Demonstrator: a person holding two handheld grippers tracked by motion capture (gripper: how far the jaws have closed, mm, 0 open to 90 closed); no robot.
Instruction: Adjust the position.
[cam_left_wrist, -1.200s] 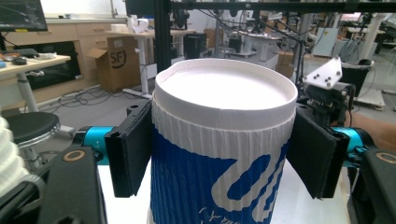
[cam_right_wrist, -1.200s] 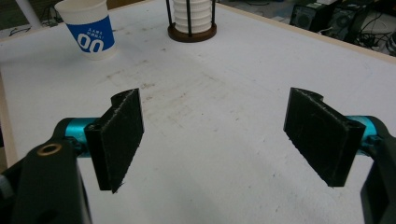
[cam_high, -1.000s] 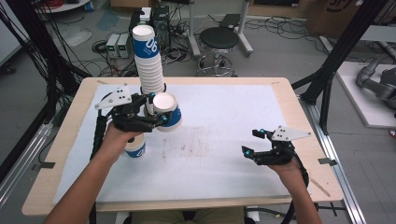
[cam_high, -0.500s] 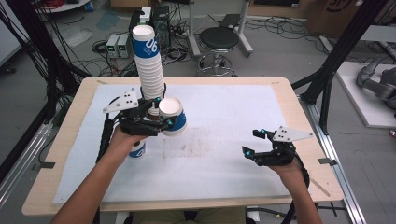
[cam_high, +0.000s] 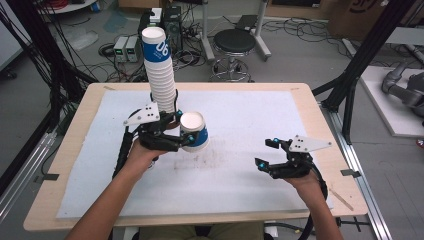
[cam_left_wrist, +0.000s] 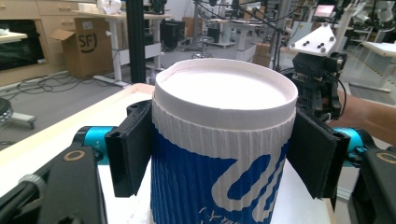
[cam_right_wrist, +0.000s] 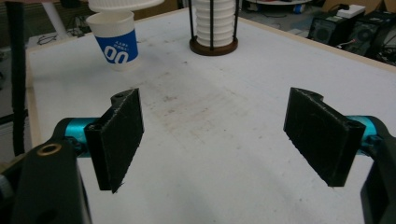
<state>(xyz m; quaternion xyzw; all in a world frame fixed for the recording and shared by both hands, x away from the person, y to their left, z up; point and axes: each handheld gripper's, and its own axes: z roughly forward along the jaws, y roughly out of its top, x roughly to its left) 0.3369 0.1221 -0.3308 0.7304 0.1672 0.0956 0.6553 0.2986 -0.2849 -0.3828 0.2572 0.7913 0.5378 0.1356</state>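
Note:
My left gripper (cam_high: 187, 135) is shut on a blue-and-white ribbed paper cup (cam_high: 194, 131), held above the mat just right of the cup stack. In the left gripper view the black pads (cam_left_wrist: 128, 154) press both sides of the cup (cam_left_wrist: 224, 158), whose flat white end faces up. A tall stack of the same cups (cam_high: 160, 75) stands in a rod holder on a round wooden base (cam_right_wrist: 213, 46). A second cup (cam_right_wrist: 116, 39) stands upright on the mat, under the held one. My right gripper (cam_high: 265, 155) rests near the mat's right side, open, with nothing between its pads (cam_right_wrist: 116, 135).
A white mat (cam_high: 250, 120) covers the wooden table (cam_high: 310, 100). A faint brownish stain (cam_right_wrist: 187, 112) marks the mat's middle. Black frame posts, cables, a stool (cam_high: 235, 42) and boxes stand on the floor beyond the far edge.
My left gripper has carried the cup to the right and a little lower, away from the stack. The right gripper has stayed where it was.

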